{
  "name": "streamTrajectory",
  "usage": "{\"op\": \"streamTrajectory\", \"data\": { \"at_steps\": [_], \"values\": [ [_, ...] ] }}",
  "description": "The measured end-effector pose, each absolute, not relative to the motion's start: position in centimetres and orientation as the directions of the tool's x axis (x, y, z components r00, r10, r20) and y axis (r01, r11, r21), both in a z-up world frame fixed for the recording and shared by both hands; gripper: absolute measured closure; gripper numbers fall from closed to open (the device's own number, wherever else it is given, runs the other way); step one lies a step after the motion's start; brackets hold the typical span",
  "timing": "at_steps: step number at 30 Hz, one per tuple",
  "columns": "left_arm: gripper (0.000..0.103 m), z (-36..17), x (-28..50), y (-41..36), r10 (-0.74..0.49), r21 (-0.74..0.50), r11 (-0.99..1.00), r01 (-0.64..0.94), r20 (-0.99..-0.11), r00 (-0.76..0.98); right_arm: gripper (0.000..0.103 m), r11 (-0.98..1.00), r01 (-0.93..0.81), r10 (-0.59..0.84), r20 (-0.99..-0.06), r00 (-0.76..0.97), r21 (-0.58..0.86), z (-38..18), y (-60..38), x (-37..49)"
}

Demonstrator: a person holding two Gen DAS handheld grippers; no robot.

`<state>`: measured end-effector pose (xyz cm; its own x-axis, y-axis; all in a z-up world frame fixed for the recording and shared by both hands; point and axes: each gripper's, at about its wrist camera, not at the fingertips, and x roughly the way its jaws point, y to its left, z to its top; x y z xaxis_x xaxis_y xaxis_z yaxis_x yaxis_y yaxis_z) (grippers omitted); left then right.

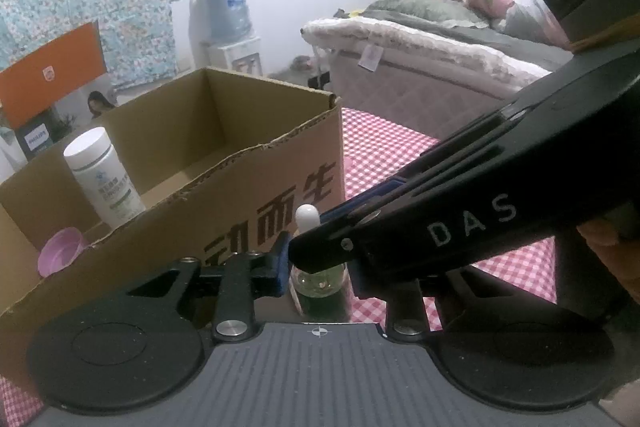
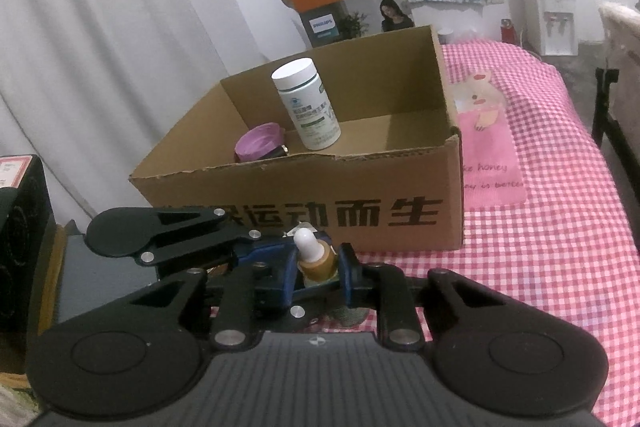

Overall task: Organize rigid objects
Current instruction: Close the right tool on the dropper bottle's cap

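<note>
Left wrist view: my left tool [image 1: 316, 267] sits low beside the near wall of the cardboard box [image 1: 248, 203], with a small dropper bottle [image 1: 318, 275] between its fingers; only the left blue pad [image 1: 282, 263] is visible. My right tool [image 1: 320, 247] crosses in front from the right and hides the other pad, so I cannot tell from here whether the left tool actually pinches the bottle. The bottle's white bulb rises just above the right tool's tip. Inside the box stand a white supplement bottle [image 1: 104, 179] and a purple lid [image 1: 62, 255] in the left end. Right wrist view: my right tool [image 2: 318, 265] is pressed onto the dropper bottle [image 2: 316, 259] at its tan collar, one blue pad on each side. My left tool [image 2: 256, 247] reaches in from the left, its tip touching the same bottle; its state stays unclear. The bottle is just outside the box [image 2: 360, 215], near the front wall, above the pink checked cloth [image 2: 540, 267] covering the worktop. The white bottle [image 2: 306, 103] and purple lid [image 2: 260, 143] sit within.
</note>
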<state>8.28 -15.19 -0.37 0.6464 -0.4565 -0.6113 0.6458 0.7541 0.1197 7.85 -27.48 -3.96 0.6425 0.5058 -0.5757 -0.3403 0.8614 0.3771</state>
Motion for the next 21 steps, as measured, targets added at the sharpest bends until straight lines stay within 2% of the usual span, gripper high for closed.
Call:
{"op": "streamTrajectory", "data": {
  "at_steps": [10,13,18,21],
  "values": [
    [0.078,2.7,7.4,-14.6,-0.477,0.173,0.754,0.633,-0.518,0.710,0.083,0.865,-0.384,0.501,-0.521,0.691,0.323,0.0,-27.1,6.5],
    [0.078,2.7,7.4,-14.5,-0.481,0.161,0.752,0.639,-0.530,0.698,0.083,0.864,-0.386,0.503,-0.514,0.695,0.323,0.4,-27.1,6.5],
    [0.076,2.1,7.5,-14.2,-0.507,0.065,0.749,0.659,-0.583,0.634,0.080,0.853,-0.368,0.517,-0.512,0.686,0.369,0.0,-27.7,6.2],
    [0.075,1.2,7.1,-13.9,-0.494,0.069,0.748,0.660,-0.606,0.624,0.071,0.862,-0.356,0.504,-0.534,0.679,0.361,-0.5,-28.0,6.1]
  ]
}}
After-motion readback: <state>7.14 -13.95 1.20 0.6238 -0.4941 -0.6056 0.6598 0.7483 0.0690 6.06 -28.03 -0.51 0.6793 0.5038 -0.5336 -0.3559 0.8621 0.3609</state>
